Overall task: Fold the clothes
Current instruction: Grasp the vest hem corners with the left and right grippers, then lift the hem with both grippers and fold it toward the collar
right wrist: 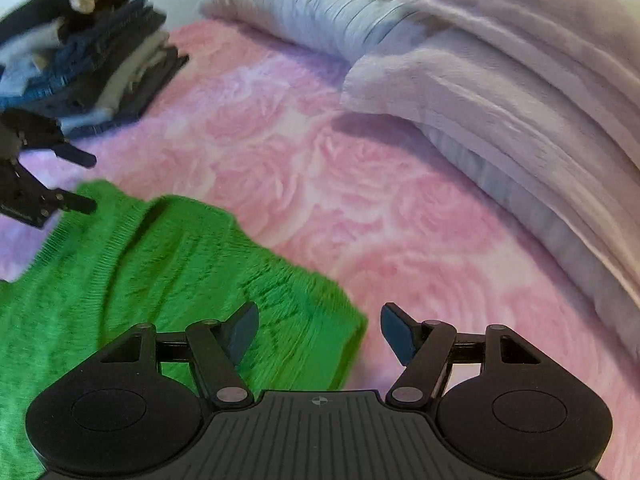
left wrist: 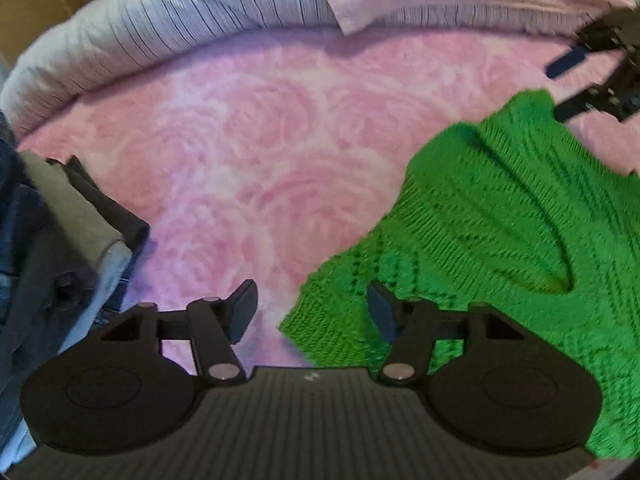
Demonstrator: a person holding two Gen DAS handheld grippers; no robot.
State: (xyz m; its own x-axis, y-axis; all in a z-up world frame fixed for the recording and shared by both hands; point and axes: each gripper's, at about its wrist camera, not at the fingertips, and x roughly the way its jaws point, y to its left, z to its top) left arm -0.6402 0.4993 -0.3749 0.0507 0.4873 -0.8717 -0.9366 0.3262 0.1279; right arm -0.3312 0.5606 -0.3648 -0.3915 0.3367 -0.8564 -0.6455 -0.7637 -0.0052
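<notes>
With a pile of folded clothes (right wrist: pixel 80 60) at the bed's (left wrist: pixel 248 152) left edge, the left tool (left wrist: pixel 312 314) and right tool (right wrist: pixel 320 334), both apart and empty, straddle the green sweater's (left wrist: pixel 500 220) near corners, which they must next pinch.

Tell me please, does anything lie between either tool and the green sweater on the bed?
Nothing visible does. The left tool and the right tool are both open at opposite corners of the green sweater, with only the bare pink bedspread around it.

Black grippers (left wrist: pixel 312 314), dark blue pads (right wrist: pixel 394 334)
</notes>
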